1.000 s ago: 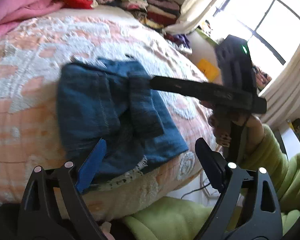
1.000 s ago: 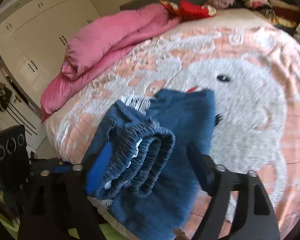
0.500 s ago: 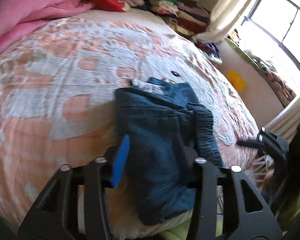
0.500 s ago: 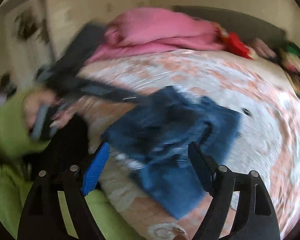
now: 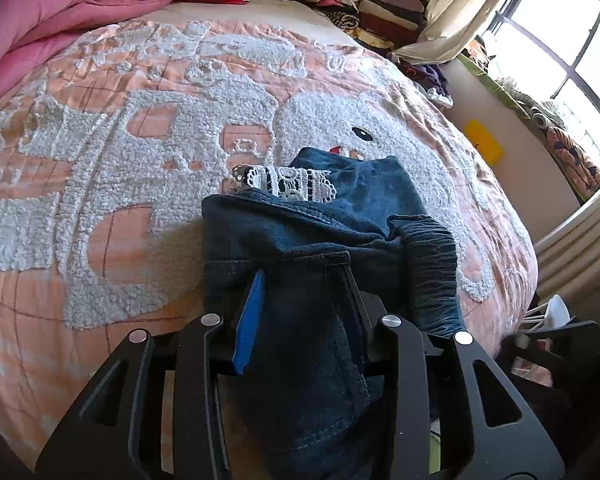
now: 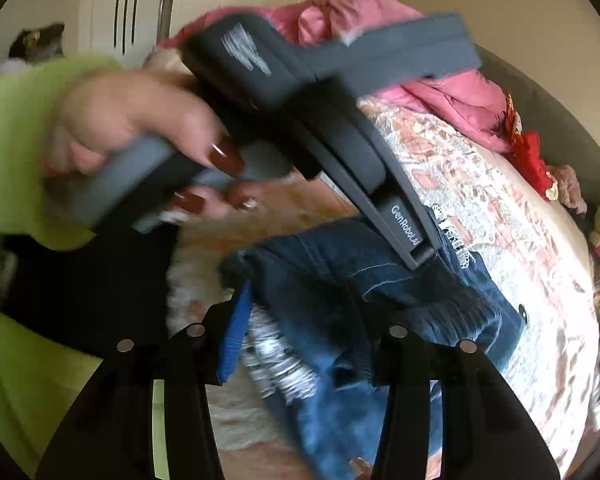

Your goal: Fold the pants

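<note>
Left gripper (image 5: 302, 280) jaws clenched on folded pants (image 5: 320, 232) on bed (image 5: 140, 152); right gripper (image 6: 300, 300) jaws likewise grasping denim.

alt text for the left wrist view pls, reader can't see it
The left gripper, fingers straddling folded dark blue denim pants, reaches over a bed under a peach and white tufted bedspread. White lace trim shows at the pants' far edge; a pink quilt lies beyond.

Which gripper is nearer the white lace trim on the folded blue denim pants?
Left. The left gripper straddles the pants just short of the lace; the right gripper sits at the opposite edge.
</note>
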Available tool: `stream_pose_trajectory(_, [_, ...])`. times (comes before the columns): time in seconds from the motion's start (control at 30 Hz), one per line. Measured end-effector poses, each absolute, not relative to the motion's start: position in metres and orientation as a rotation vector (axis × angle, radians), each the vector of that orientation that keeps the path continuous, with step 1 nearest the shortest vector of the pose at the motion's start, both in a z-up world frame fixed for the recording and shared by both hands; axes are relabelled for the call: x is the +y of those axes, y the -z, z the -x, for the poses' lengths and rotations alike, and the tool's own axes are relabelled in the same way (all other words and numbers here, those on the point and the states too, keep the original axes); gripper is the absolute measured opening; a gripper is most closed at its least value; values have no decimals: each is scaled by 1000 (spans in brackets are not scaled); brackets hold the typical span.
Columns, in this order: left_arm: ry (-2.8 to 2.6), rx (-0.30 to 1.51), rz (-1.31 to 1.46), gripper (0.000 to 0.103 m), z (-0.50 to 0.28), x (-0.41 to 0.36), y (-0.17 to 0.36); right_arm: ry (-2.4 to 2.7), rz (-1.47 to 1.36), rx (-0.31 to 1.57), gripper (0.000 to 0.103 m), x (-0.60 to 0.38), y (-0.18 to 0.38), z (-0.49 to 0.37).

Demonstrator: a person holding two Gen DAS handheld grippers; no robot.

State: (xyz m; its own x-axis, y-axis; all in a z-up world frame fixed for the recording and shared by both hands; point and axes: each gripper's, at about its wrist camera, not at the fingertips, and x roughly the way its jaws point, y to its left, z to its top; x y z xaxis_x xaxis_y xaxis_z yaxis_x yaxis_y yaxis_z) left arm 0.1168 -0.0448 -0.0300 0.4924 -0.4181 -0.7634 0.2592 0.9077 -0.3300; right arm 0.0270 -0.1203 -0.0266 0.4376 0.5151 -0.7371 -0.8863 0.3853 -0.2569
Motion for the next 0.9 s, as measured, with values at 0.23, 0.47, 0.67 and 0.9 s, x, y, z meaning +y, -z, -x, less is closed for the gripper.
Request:
stream_pose_trajectory(0.23, [419,968,191,30,-116,-43,33,-1070,656,701,10,-133,21,-15])
stream_pose_trajectory(0.47, [424,955,201,31,-110,-43,33,-1040,597,783,13,-146,50,-15])
stream_pose_trajectory(0.67, [426,943,194,39,-105,-46,30,-1029,520,788,19,-156,36,-21])
stream_pose_trajectory(0.9, [415,932,197,49,-100,-44,26,-1019,435,788,43,-162,19,-16])
